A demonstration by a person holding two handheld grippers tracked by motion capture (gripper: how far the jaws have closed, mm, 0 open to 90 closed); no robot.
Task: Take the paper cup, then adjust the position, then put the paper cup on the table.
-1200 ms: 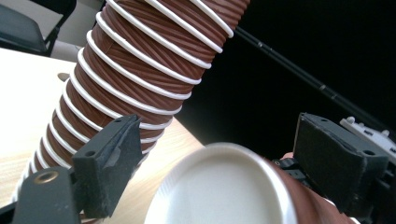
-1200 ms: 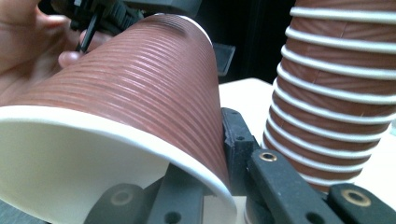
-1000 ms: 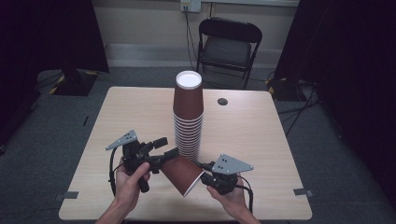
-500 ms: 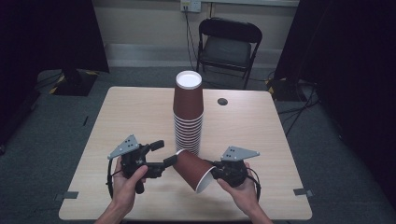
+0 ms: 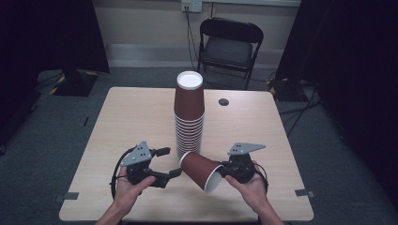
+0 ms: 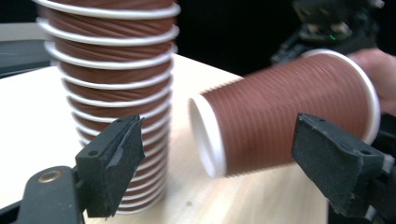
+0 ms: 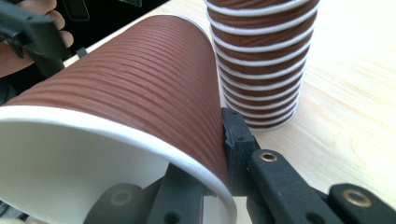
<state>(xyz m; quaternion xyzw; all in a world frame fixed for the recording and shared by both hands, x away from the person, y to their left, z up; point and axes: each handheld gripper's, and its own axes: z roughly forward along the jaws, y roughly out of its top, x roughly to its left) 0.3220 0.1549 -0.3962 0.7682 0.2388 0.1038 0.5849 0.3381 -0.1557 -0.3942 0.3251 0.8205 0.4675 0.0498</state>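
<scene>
The single cup [image 5: 202,170] looks like brown paper with fine ribbing, matt, with a smooth white inside and rolled white rim; the stack of cups [image 5: 189,115] has the same ribbed paper; the table [image 5: 122,122] is pale wood-grain laminate, smooth; the jaws wear matt black pads, rough at the edges.

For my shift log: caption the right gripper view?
Right gripper pinching a brown cup's rim beside the cup stack.

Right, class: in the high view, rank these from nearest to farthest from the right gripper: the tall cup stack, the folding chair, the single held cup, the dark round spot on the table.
1. single held cup, clamped at its rim in the right gripper
2. tall cup stack, mid-table
3. dark round spot, far table edge
4. folding chair, beyond the table
</scene>
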